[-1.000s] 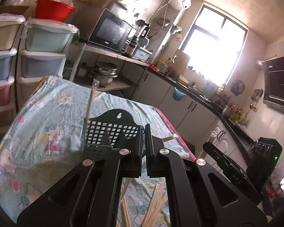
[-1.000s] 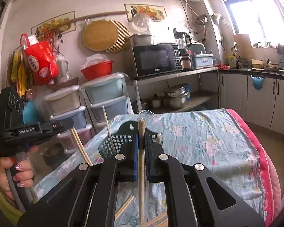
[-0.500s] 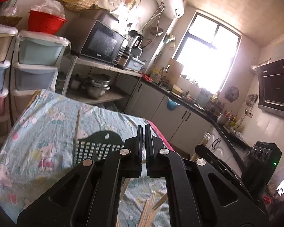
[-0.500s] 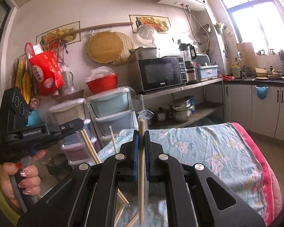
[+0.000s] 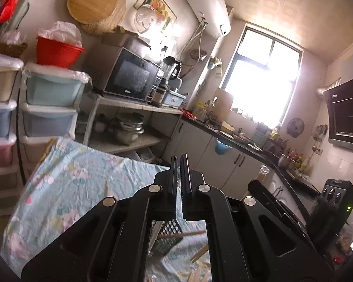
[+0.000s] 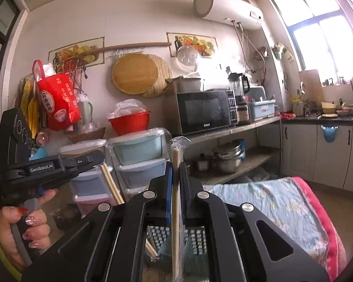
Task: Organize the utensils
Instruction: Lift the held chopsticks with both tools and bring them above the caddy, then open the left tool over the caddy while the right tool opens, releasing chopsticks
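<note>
Right wrist view: the right gripper has its jaws closed on a wrapped pair of chopsticks, which stands upright between the pads, its clear wrapper poking out above the fingertips at 12 o'clock and its lower end running down past the pads toward 6 o'clock. Below the jaws, seen through the gap in the gripper's frame, sits a black perforated utensil basket on the tabletop, which is covered with a light blue printed cloth. At 9 o'clock in this view a hand with painted nails squeezes the handle of the left gripper, whose jaws are shut on a bare pair of chopsticks slanting down toward the basket. The left wrist view shows the left gripper from behind with its jaws nearly touching; from here nothing can be seen between the pads, so only the other view reveals what it grips. It does show what the right wrist view hides: loose chopsticks scattered on the cloth at 6 o'clock beside a corner of the basket, a single stick standing up at 8 o'clock, and part of the right gripper at 4 o'clock
</note>
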### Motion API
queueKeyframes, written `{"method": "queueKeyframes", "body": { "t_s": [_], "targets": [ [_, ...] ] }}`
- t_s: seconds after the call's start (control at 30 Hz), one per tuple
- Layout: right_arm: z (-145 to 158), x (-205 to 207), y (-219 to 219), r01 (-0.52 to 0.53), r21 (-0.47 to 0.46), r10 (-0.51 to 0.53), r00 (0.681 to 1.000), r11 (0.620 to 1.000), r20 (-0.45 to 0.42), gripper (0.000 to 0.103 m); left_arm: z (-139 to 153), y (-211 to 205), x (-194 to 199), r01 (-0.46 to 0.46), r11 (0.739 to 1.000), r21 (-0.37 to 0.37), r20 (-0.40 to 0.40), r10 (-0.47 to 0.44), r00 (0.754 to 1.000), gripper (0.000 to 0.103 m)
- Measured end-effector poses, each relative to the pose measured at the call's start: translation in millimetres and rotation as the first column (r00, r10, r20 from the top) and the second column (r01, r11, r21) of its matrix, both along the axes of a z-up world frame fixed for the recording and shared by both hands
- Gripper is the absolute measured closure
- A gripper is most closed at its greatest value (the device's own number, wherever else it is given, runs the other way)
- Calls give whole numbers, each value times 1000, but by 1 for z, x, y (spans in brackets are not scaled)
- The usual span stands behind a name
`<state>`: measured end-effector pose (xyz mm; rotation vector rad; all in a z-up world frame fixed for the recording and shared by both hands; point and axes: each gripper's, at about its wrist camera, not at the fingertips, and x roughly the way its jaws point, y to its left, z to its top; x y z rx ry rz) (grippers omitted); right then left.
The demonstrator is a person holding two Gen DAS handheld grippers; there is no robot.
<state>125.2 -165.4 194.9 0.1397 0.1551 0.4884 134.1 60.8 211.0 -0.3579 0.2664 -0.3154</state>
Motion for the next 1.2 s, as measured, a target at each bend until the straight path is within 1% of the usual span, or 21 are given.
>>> {"method": "queueKeyframes", "body": {
  "t_s": [0.17,0.33,0.4,0.6,0.83,1.07,1.1,1.13,1.17,1.2],
  "targets": [
    [9,18,4,19,7,-19,999,1000,37,97,13,5,7,-62,998,33,36,61,997,102],
    [10,35,7,38,10,-39,996,999,75,97,13,9,16,-102,994,48,46,100,994,102],
    [5,43,8,50,9,-51,995,999,85,97,9,9,19,-107,993,52,45,105,993,102],
    [-14,62,12,73,11,-73,994,997,76,97,-10,11,30,-120,991,56,23,119,993,102],
    [-37,77,14,86,34,-87,996,996,38,97,-31,14,44,-134,989,62,-15,135,991,102],
    [-52,83,14,85,47,-85,996,995,-1,96,-49,14,51,-139,989,57,-43,142,989,102],
    [-54,83,14,86,47,-86,996,995,-10,91,-53,15,51,-140,989,55,-48,143,989,102],
    [-55,84,13,89,48,-88,996,995,-21,79,-55,15,52,-139,989,53,-53,142,988,102],
    [-58,84,11,89,57,-87,996,994,-34,74,-58,16,52,-138,989,51,-60,141,988,102],
    [-60,83,9,87,65,-85,996,994,-42,71,-61,16,51,-139,989,48,-68,142,987,102]
  ]
}}
